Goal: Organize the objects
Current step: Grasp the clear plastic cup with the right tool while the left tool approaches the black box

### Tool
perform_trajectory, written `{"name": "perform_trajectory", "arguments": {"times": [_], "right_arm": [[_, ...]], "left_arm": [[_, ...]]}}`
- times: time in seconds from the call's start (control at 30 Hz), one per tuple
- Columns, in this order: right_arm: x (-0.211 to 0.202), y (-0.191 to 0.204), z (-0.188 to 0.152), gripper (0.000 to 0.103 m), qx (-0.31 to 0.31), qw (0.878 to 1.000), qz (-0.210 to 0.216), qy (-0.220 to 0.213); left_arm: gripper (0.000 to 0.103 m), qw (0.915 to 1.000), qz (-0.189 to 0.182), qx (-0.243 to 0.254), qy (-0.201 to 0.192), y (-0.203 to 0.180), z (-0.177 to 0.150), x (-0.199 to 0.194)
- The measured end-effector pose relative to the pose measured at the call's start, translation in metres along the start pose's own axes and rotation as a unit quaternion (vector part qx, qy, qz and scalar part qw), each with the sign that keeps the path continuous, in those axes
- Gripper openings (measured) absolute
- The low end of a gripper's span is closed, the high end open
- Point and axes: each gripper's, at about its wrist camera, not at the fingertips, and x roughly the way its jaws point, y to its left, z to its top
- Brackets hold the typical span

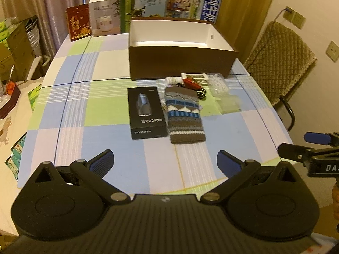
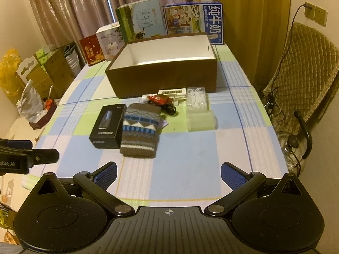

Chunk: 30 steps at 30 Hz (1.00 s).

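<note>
Both the left gripper and right gripper hover spread wide, grasping nothing. A black cardboard product box touches a striped knitted pouch before the open brown storage box; small items behind blur together.

Dim warm indoor light, soft focus, fisheye-bent edges, dark corners

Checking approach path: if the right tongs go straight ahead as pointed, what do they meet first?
Probably the knitted pouch, slightly left of centre; only bare tablecloth lies before it. The right tongs are open. Depth is uncertain.
</note>
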Motion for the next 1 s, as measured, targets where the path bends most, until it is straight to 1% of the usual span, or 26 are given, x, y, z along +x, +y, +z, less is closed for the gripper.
{"name": "perform_trajectory", "arguments": {"times": [0.13, 0.3, 0.53, 0.67, 0.7, 0.8, 0.93, 1.0], "right_arm": [[0.013, -0.013, 0.007, 0.101, 0.005, 1.000, 0.003, 0.003], [0.035, -0.031, 0.018, 0.101, 0.005, 1.000, -0.003, 0.008], [0.065, -0.054, 0.032, 0.101, -0.002, 1.000, -0.010, -0.003], [0.084, -0.065, 0.039, 0.101, -0.005, 1.000, -0.010, -0.009], [0.089, -0.067, 0.040, 0.101, -0.006, 1.000, -0.011, -0.010], [0.105, -0.073, 0.044, 0.101, -0.013, 1.000, -0.009, -0.009], [0.129, -0.078, 0.048, 0.092, -0.025, 1.000, -0.005, 0.001], [0.142, -0.081, 0.052, 0.091, -0.024, 1.000, -0.004, 0.008]], "left_arm": [[0.102, 0.9999, 0.011, -0.009, 0.005, 0.005, 0.008, 0.012], [0.102, 0.9991, 0.030, -0.026, 0.014, 0.010, 0.018, 0.033], [0.102, 0.9975, 0.055, -0.037, 0.023, 0.016, 0.029, 0.064], [0.102, 0.9962, 0.063, -0.053, 0.028, 0.020, 0.032, 0.083], [0.102, 0.9951, 0.072, -0.062, 0.028, 0.021, 0.032, 0.087], [0.102, 0.9941, 0.081, -0.067, 0.026, 0.022, 0.036, 0.100], [0.102, 0.9927, 0.091, -0.075, 0.026, 0.024, 0.042, 0.118], [0.102, 0.9920, 0.094, -0.080, 0.027, 0.025, 0.045, 0.126]]}}
